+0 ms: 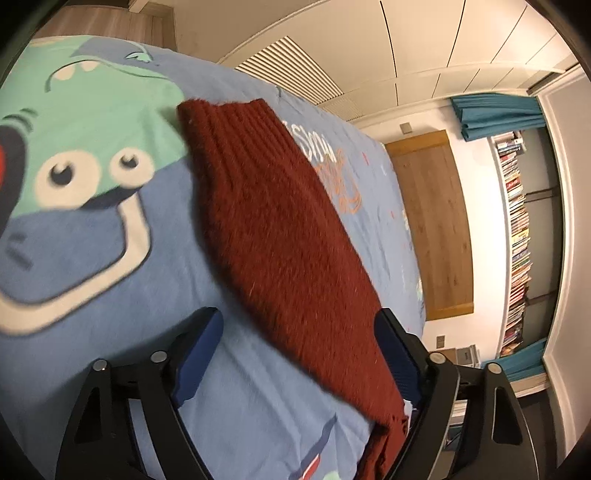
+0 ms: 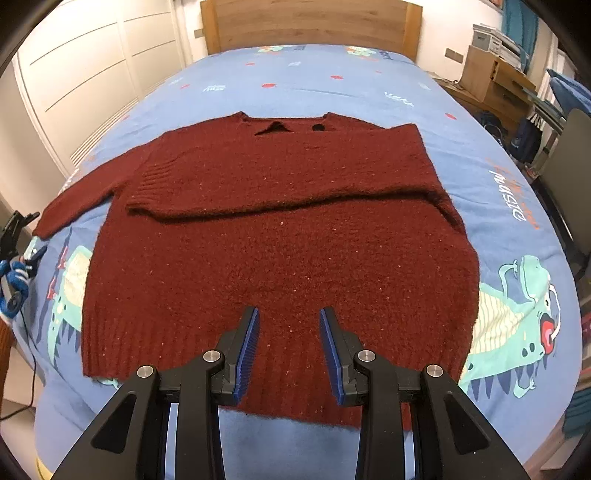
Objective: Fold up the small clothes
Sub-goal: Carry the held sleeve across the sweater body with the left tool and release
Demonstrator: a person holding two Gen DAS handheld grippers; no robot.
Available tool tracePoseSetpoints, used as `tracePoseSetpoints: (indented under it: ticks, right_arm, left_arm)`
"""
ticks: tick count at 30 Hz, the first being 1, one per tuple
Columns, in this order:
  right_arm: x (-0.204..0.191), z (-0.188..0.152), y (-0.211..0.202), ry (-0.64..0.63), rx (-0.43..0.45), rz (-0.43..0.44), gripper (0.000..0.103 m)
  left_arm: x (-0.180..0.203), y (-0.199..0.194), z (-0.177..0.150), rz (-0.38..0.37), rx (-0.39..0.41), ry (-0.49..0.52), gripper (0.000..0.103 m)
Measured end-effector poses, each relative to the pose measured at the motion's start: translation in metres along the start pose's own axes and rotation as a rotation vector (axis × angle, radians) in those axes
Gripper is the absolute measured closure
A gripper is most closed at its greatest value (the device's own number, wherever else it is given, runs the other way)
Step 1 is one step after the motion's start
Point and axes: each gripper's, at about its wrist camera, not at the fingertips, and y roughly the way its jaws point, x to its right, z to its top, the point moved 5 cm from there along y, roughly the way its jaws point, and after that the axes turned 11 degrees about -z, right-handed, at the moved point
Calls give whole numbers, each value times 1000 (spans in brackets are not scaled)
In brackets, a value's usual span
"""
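A dark red knitted sweater (image 2: 280,236) lies flat on the blue bed cover (image 2: 332,85), neck toward the headboard. Its right sleeve is folded across the chest; its left sleeve (image 2: 74,199) stretches out to the left. My right gripper (image 2: 290,317) is open and empty, hovering over the sweater's hem. My left gripper (image 1: 299,325) is open over the outstretched left sleeve (image 1: 273,229); the sleeve passes between the fingers and lies against the right finger (image 1: 399,350). The left gripper also shows at the left edge of the right wrist view (image 2: 18,254).
The bed cover carries green dinosaur prints (image 2: 517,314). A wooden headboard (image 2: 310,22) stands at the far end, white wardrobe doors (image 2: 85,70) to the left, a wooden desk with clutter (image 2: 495,77) to the right. A bookshelf (image 1: 517,236) shows beyond the bed.
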Motion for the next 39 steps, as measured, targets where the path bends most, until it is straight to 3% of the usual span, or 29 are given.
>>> tracePoseSetpoints:
  ticks: [4,11,16,18,20,25,39]
  right_arm:
    - [-1,3,3,2,-2,3,68]
    - [-2,7,7,3,-3,4,68]
    - [-4,11,11,6,-1,16,68]
    - [-3,12,12,9,1,22,68]
    - [-1,11,13,16,2,27,68]
    - [9,11,10,39,15,36,68]
    - [52,-10,11,132,32,60,68]
  left_arm:
    - [-7,4,17,-31,27,-12,37]
    - [-26,10,42,-164,88,-112,58]
    - [-29,19,52,-181,80,-134,70]
    - [-30,24,53,-161,63,-144,88]
    - [-30,30,56,-137,55,-151,97]
    - [-9,34,54,-111,74,-136,98]
    - [105,72,-3,-223,-12,-24,98]
